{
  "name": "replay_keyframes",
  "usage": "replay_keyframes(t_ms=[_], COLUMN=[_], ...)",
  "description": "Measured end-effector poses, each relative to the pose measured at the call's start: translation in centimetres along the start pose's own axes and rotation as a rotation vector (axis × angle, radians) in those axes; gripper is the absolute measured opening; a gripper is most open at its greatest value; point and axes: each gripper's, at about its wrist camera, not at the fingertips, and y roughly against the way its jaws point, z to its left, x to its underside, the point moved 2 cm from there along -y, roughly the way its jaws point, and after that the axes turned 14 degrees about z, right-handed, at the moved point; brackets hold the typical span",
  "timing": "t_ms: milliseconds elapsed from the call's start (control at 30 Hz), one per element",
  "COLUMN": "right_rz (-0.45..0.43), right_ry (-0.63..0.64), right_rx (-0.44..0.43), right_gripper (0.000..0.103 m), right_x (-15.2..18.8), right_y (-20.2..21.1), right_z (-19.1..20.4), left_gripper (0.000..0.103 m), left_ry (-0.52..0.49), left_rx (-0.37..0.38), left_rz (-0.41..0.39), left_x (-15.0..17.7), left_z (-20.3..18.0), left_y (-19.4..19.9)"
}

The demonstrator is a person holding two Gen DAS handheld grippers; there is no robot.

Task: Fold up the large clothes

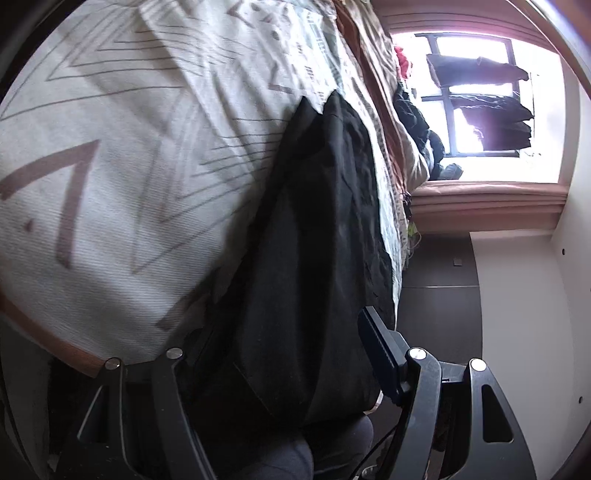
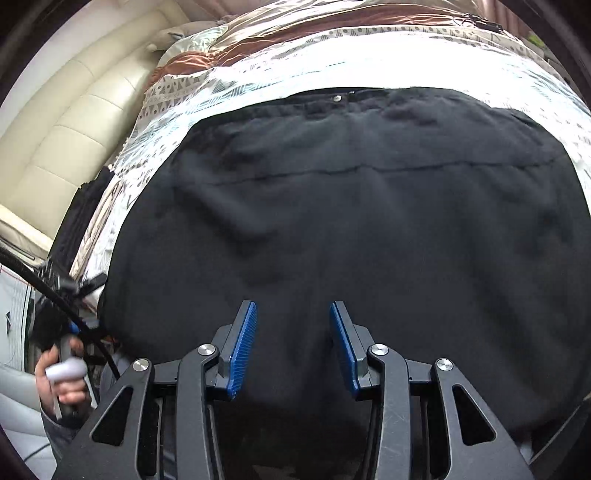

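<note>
A large black garment [image 2: 351, 221] lies spread flat on a bed with a patterned white sheet [image 2: 332, 62]; a small metal button shows at its far edge. My right gripper [image 2: 293, 310] hovers over the near edge of the garment, open, with blue pads [image 2: 243, 343] apart and nothing between them. In the left wrist view, which is rolled sideways, the same black garment [image 1: 314, 240] runs along the sheet [image 1: 110, 166]. My left gripper [image 1: 295, 332] straddles the garment's near edge; one finger [image 1: 376, 343] shows, the other is hidden behind cloth.
A cream padded headboard [image 2: 62, 122] stands left of the bed. A brown and cream duvet [image 2: 295, 22] lies at the far side. A window [image 1: 480, 103] with dark clothes hanging, curtains and a dark cabinet [image 1: 439, 295] lie beyond the bed. A hand holds the left gripper's handle [image 2: 62, 369].
</note>
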Motion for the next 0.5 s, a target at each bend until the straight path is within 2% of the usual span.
replay_keyframes(t_ms=[67,133,267,333,400,500], right_rz=[0.002,0.001,-0.027,-0.03,-0.028,-0.007], right_ry=[-0.005,-0.005,-0.036,-0.029,-0.007,0.005], right_rx=[-0.011,-0.017,-0.004,-0.003,0.041,0.097], right_gripper=[0.039,0.039,0.038,0.034,0.034,0.033], right_x=[0.7,1.8,3.3,4.0,5.2,5.1], right_y=[0.4,1.1,2.1,1.9,1.9,0.2], right_z=[-0.1,0.1,0.2,0.8,1.8,2.1], left_gripper=[0.067,0.063,0.063,0.048,0.044,0.044], left_ry=[-0.025,-0.041,-0.038,-0.008,0.012,0.008], left_rx=[0.021,-0.012,-0.06,-0.105,-0.105,-0.105], left_rz=[-0.002,-0.006,-0.005,-0.004,-0.006,-0.012], left_x=[0.3,0.5,0.4,0.2,0.2,0.2], left_z=[-0.7,-1.2,-1.0,-0.2,0.4,0.3], left_y=[0.1,0.2,-0.3,-0.7,-0.9,-1.0])
